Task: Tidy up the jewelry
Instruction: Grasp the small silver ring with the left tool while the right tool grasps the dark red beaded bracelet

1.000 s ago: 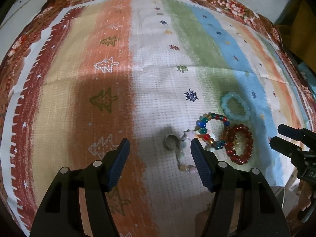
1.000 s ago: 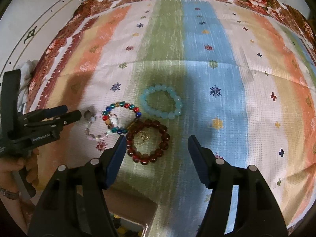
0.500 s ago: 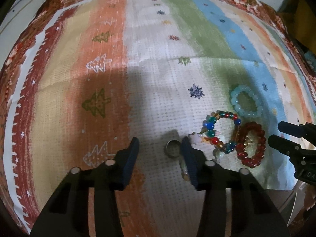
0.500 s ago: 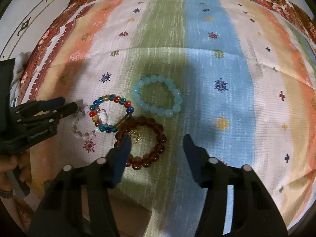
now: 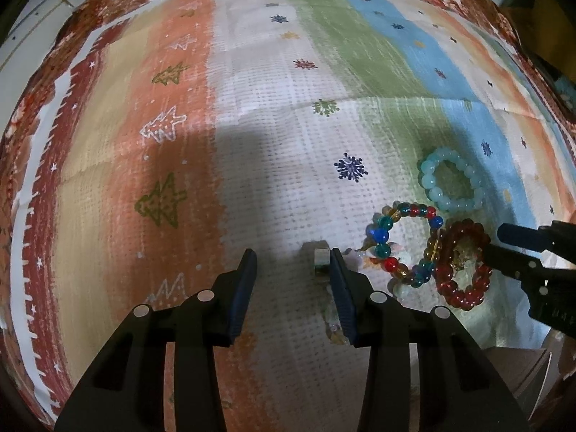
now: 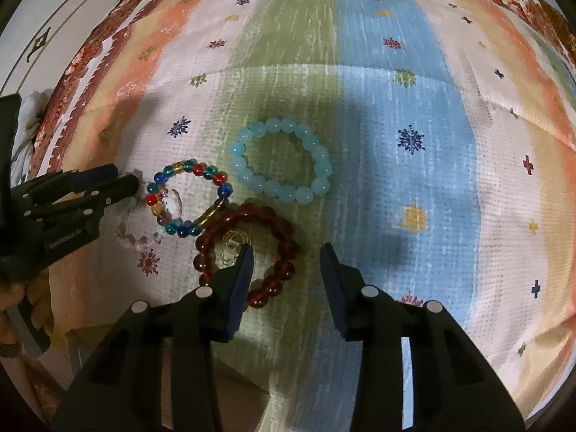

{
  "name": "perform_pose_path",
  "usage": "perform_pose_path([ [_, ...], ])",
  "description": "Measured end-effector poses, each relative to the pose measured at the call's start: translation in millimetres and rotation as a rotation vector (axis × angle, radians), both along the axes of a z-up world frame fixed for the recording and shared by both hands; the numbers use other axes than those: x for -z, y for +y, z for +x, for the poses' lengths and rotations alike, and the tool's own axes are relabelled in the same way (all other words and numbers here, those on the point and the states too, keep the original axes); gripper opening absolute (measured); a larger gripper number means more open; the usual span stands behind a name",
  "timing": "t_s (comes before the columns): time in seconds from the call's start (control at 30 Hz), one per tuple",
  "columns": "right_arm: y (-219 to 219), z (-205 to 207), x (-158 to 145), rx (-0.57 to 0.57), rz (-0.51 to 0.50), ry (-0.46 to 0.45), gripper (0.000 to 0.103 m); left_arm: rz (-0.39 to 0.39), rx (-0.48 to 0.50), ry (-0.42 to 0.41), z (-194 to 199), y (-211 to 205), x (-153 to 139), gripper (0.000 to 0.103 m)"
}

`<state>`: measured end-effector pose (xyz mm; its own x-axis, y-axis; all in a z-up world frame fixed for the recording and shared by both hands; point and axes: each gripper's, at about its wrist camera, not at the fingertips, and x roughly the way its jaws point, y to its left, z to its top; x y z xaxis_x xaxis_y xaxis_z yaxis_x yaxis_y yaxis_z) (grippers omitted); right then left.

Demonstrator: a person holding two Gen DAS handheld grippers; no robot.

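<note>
Only one legible text is showing: white lettering reading "GenRobot.AI" is sitting on the black body of the left gripper, seen at the left edge of the right wrist view, running slightly uphill along the housing. In the left wrist view, the right gripper is carrying pale lettering on its black body at the far right edge, but it is cut off and too blurred to read. The striped cloth is showing printed motifs only: snowflakes, crosses, stars and, in the left wrist view, little fir trees. No words or numbers are appearing on it. No labels or tags are showing on the bead bracelets.
</note>
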<state>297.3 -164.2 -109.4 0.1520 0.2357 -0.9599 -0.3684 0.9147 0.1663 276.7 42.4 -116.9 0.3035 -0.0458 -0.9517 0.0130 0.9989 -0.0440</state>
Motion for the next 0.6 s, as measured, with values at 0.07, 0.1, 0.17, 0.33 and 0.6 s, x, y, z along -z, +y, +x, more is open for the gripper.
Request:
perform_pose_path([
  [0.07,1.6,1.4,2.1,0.000,0.006,0.010,0.036,0.003,0.005,-0.001,0.2,-0.6,0.4,0.035],
  [0.1,2.8,1.4,3.0,-0.004,0.003,0.012,0.033,0.002,0.006,-0.002,0.6,-0.4,0.6,0.030],
  [0.17,5.5,1.3,4.2,-0.011,0.003,0.015,0.029,-0.004,0.002,-0.003,1.1,1.3,0.2,0.024],
  [0.33,8.0,2.3,9.0,-0.017,-0.013,0.019,0.019,-0.008,0.014,-0.007,0.3,0.5,0.4,0.008],
  [0.6,6.9,1.2,7.9,-0.025,-0.016,0.007,0.015,-0.025,0.001,-0.016,-2.3,5.6,-3.3,0.008],
])
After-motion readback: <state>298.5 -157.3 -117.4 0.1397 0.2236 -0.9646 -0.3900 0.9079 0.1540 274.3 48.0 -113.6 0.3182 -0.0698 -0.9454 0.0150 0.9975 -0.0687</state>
